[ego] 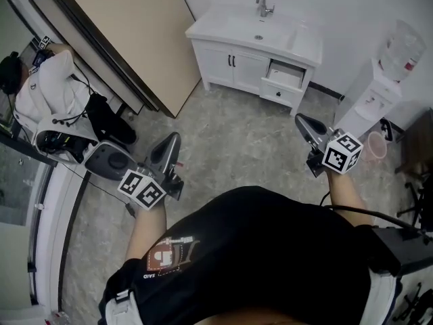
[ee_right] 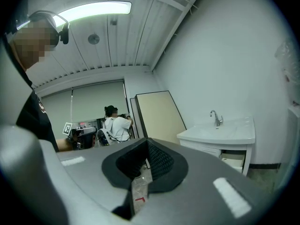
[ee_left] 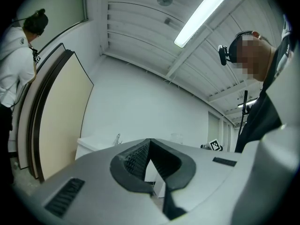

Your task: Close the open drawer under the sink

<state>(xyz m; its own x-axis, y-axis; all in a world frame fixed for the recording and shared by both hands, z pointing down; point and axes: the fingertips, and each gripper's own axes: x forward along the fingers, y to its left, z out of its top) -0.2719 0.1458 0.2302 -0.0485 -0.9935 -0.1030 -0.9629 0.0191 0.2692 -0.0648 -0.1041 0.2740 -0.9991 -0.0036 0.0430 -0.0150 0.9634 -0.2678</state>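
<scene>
A white vanity (ego: pixel 233 63) with a sink and a faucet (ego: pixel 264 5) stands against the far wall. Its drawer (ego: pixel 284 77) on the right side, under the countertop, is pulled out. The right gripper view shows the same open drawer (ee_right: pixel 233 161) below the basin (ee_right: pixel 220 134). My left gripper (ego: pixel 169 149) is shut and empty, over the floor well short of the vanity. My right gripper (ego: pixel 308 127) is also shut and empty, nearer the drawer's side but still apart from it. In their own views both grippers, left (ee_left: pixel 150 142) and right (ee_right: pixel 147 142), have their jaws together.
A large beige board (ego: pixel 128 39) leans on the wall left of the vanity. A person in white (ego: pixel 47 87) works at the far left beside dark equipment (ego: pixel 108 160). A water dispenser (ego: pixel 379 93) and a pink cup (ego: pixel 374 147) stand at the right.
</scene>
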